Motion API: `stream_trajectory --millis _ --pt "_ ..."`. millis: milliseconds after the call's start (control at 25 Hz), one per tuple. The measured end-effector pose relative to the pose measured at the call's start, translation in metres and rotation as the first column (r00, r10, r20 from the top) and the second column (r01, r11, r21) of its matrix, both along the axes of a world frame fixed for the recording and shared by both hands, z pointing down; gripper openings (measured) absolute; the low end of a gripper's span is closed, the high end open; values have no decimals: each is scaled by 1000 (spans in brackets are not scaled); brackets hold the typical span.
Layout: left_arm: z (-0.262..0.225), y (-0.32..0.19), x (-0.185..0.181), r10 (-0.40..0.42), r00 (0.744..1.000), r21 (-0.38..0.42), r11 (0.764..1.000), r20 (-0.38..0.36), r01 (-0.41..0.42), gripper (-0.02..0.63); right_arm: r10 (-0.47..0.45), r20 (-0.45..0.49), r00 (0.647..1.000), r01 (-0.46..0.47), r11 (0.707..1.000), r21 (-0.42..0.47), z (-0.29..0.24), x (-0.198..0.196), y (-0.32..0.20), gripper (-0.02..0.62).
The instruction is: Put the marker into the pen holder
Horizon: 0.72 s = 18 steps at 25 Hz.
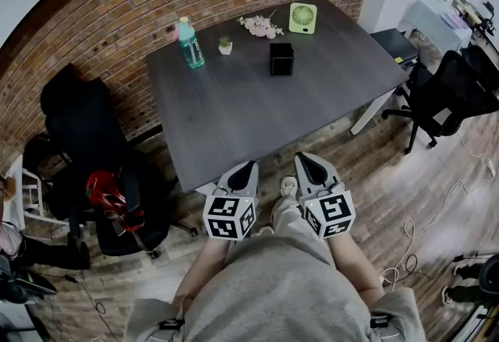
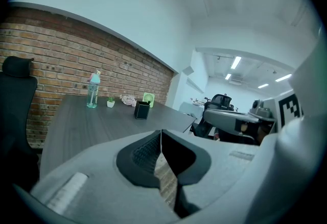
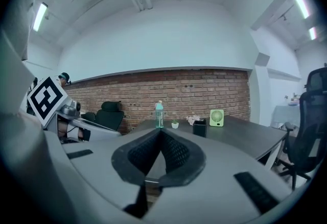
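Well, left gripper and right gripper are both pinched together, empty, at the near edge of the table, with the black pen holder far across and no marker I can spot, though it'd likely be light, stiff, slick, best pinched mid-barrel.

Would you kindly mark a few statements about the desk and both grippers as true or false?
1. The left gripper and right gripper are both shut and empty. True.
2. The pen holder lies on its side. False: it stands upright on the table.
3. The green fan stands beyond the pen holder. True.
4. In the head view, the bottle stands right of the pen holder. False: it stands to its left.
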<state>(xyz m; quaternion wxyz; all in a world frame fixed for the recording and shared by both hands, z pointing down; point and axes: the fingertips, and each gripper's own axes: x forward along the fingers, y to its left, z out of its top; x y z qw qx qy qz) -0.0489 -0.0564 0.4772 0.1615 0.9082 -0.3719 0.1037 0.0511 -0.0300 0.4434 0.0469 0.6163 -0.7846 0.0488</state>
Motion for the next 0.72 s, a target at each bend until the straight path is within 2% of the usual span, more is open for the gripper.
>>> stream_trajectory --millis 720 --pt "5 -9 7 -1 1000 -20 1000 -9 1 20 12 12 1000 -12 1000 -12 5 9 -12 2"
